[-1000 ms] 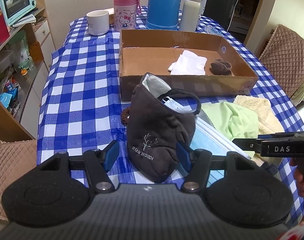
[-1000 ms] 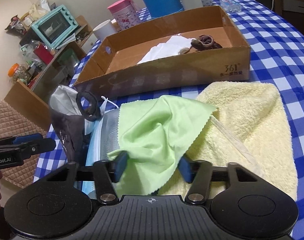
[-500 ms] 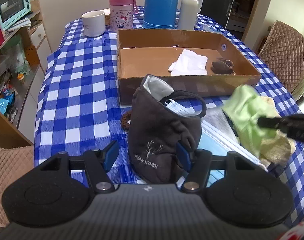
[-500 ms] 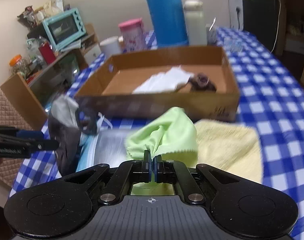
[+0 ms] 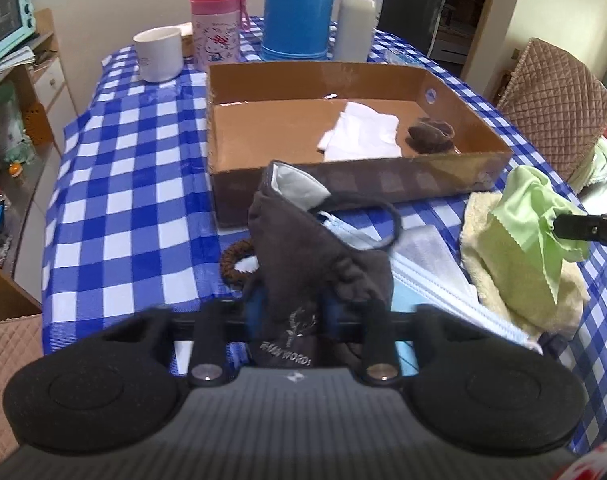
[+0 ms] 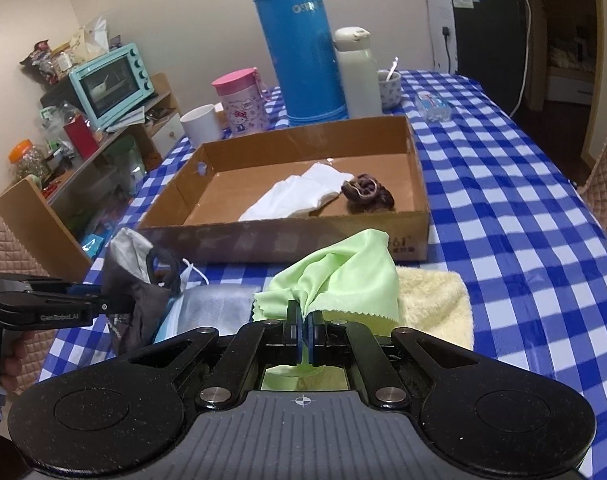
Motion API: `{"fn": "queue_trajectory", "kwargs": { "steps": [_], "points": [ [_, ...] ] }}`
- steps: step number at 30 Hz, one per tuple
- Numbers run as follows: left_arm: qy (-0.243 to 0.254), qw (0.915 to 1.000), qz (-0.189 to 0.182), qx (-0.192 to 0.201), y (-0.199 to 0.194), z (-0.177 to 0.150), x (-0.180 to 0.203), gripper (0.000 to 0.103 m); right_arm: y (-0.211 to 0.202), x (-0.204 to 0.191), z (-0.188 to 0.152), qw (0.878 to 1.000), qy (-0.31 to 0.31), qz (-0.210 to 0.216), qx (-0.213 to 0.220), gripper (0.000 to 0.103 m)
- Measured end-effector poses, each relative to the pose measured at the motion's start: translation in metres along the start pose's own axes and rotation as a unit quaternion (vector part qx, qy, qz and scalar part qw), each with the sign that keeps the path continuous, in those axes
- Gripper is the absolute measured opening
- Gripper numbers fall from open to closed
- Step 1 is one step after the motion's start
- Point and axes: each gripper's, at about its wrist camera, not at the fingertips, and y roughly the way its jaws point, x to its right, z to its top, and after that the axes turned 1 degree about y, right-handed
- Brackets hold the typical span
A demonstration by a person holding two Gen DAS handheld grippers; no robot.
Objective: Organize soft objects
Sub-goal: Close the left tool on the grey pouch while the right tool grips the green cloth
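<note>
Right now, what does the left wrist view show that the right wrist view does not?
Only the left wrist view shows the brown hair tie on the table beside the dark pouch.

Only the right wrist view shows the small patterned cup behind the white flask.

Both show the cardboard box, the white cloth inside it, the yellow towel, and the green cloth pinched in the right gripper.

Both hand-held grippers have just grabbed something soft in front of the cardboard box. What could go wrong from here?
1. The left hand-held gripper, whose jaws have just been closing, pinches the dark cloth mask. A blue surgical mask sits tucked under its ear loop and could get dragged along.
2. The right hand-held gripper holds the green cloth by a small bunched bit; it might slip out or snag the cardboard box wall.
</note>
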Motion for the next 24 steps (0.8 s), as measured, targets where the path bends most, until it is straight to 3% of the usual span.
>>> {"fn": "queue_trajectory", "kwargs": {
  "steps": [1,12,24],
  "points": [
    [0.003,1.0000,-0.001,-0.002,0.001,-0.001,0.001,0.005,0.000,0.001,-0.001,1.000,0.003,0.000,-0.002,0.003],
    [0.006,0.9999,-0.001,0.014,-0.019,-0.004,0.007,0.003,-0.009,0.000,-0.004,1.000,0.001,0.000,0.001,0.003],
    [-0.032,0.9957,0.039,0.078,-0.093,0.007,-0.026,0.003,-0.032,0.003,0.011,0.999,-0.014,0.005,0.031,0.003]
  ]
}}
